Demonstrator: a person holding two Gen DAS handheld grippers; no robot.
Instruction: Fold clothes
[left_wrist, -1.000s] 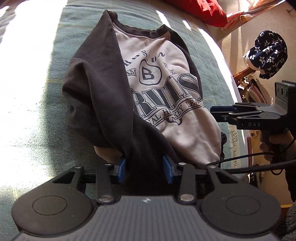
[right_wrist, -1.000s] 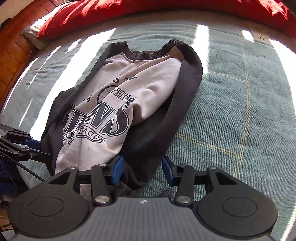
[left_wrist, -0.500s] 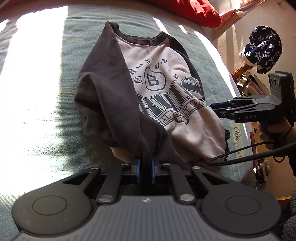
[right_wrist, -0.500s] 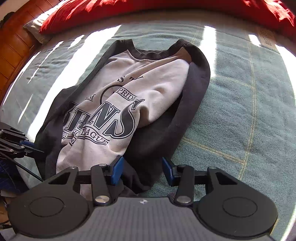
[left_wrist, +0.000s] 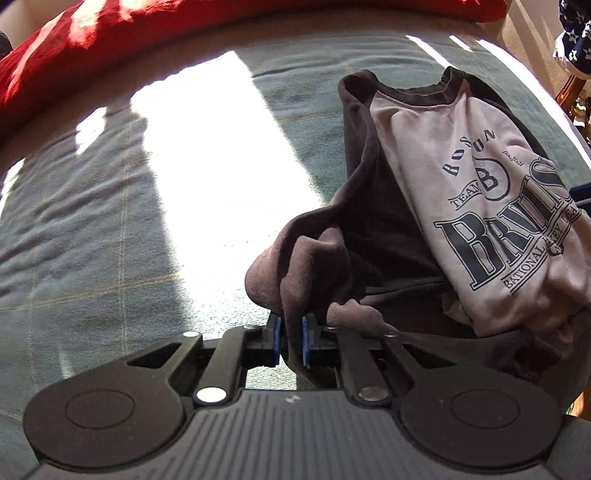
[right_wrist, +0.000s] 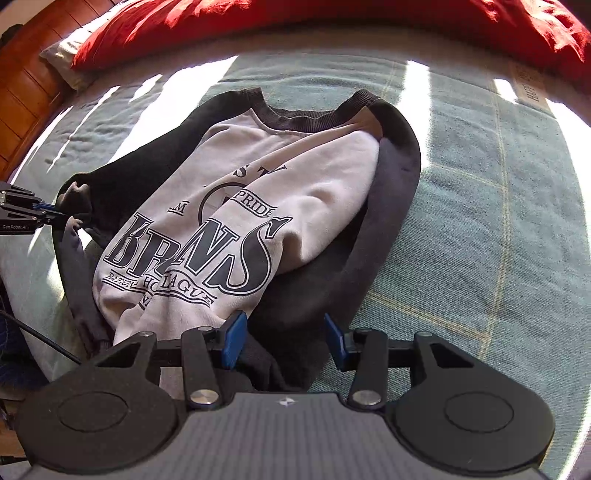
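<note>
Left tool (left_wrist: 291, 341) is now pressed together on the dark sleeve (left_wrist: 314, 258) of the sweatshirt (left_wrist: 480, 206); a second ago its jaws stood spread around that same fabric, and half a second ago they had just closed. Since closing, the sleeve is drawn out sideways from the body of the garment, away from the printed chest, and now hangs bunched from the blue pads. Judgement: the sleeve is being opened out ahead of a fold, so the fold proper has not started. Right tool (right_wrist: 282, 341) is unchanged: jaws half spread over the dark hem, pads not pressing on it. Sweatshirt lies chest-up on the green bed cover (right_wrist: 480, 206), collar toward the red pillows (right_wrist: 295, 26). Left wrist view shows the pinch itself and the lifted fold of sleeve. Right wrist view shows the whole garment, its right sleeve tucked along the side, and the left tool at the left edge with the sleeve stretched to it.
</note>
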